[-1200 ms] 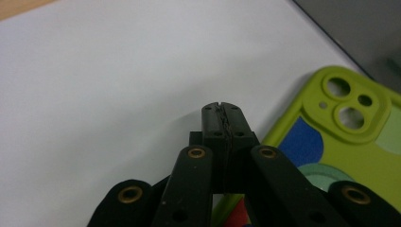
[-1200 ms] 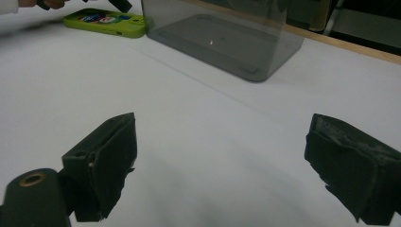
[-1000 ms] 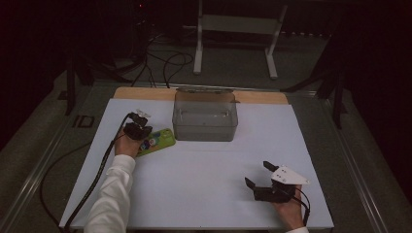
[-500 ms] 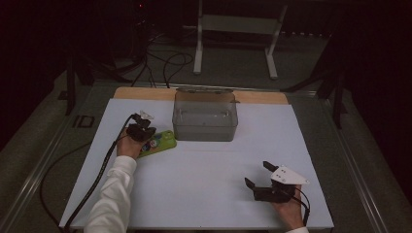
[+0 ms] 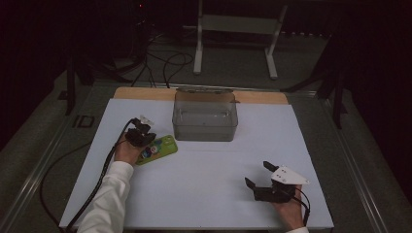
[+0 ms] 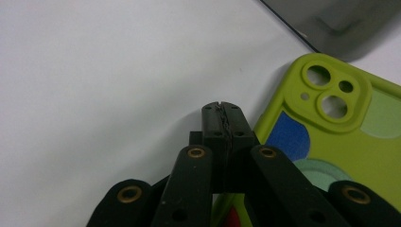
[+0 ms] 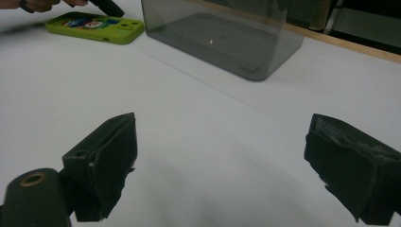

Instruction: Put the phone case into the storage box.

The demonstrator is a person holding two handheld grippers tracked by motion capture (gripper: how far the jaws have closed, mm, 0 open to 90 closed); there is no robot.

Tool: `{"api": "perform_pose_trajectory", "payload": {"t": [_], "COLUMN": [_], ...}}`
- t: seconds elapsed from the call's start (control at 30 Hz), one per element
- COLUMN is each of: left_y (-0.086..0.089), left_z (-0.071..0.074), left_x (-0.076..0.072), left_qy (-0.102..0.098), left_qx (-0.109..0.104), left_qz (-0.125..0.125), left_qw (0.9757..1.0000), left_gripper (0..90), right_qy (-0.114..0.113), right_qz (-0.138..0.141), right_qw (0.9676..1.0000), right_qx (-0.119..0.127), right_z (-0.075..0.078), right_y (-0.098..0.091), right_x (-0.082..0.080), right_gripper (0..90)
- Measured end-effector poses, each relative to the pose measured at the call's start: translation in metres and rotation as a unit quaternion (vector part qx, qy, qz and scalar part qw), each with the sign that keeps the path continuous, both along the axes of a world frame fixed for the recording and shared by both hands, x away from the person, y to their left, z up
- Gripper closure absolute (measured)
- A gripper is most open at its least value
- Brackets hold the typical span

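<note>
Hovering closed, the left claw [image 6: 222, 111] overhangs the green phone case [image 6: 331, 137].

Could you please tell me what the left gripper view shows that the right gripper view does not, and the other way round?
The left gripper view looks down on the left gripper, its jaws shut together with nothing between them, beside the camera cutouts at the corner of the green phone case. The right gripper view looks along the right gripper, its jaws wide apart over bare table, and takes in the clear plastic box as a whole, from the side. Both share the phone case, the white table and at least a corner of the box.
</note>
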State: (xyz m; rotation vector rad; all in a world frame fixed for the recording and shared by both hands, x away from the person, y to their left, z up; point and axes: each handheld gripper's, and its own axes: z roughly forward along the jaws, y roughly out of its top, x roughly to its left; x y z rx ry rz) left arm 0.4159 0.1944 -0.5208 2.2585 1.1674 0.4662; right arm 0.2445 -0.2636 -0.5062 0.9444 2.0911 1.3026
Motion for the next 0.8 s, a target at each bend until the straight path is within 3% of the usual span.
{"api": "perform_pose_trajectory", "payload": {"t": [0.37, 0.47, 0.53, 0.8], "left_y": [-0.009, -0.009, -0.013, -0.013], "left_z": [0.002, 0.002, 0.002, 0.003], "left_x": [-0.033, -0.033, -0.043, -0.045], "left_qy": [0.001, 0.001, -0.003, -0.010], "left_qx": [0.016, 0.016, 0.021, 0.024], "left_qz": [0.007, 0.007, 0.003, 0.008], "left_qw": [0.9998, 0.9998, 0.9998, 0.9996], "left_gripper": [89.7, 89.7, 89.7, 88.8], "right_qy": [-0.001, -0.002, -0.002, -0.003], "right_qz": [0.000, 0.000, 0.000, 0.000], "right_qw": [1.0000, 1.0000, 1.0000, 1.0000], "right_qx": [0.000, 0.001, 0.001, 0.001], "right_z": [0.000, 0.000, 0.000, 0.000], "right_y": [0.000, 0.000, 0.000, 0.000], "right_x": [0.000, 0.000, 0.000, 0.000], "right_gripper": [10.3, 10.3, 10.3, 10.3]}}
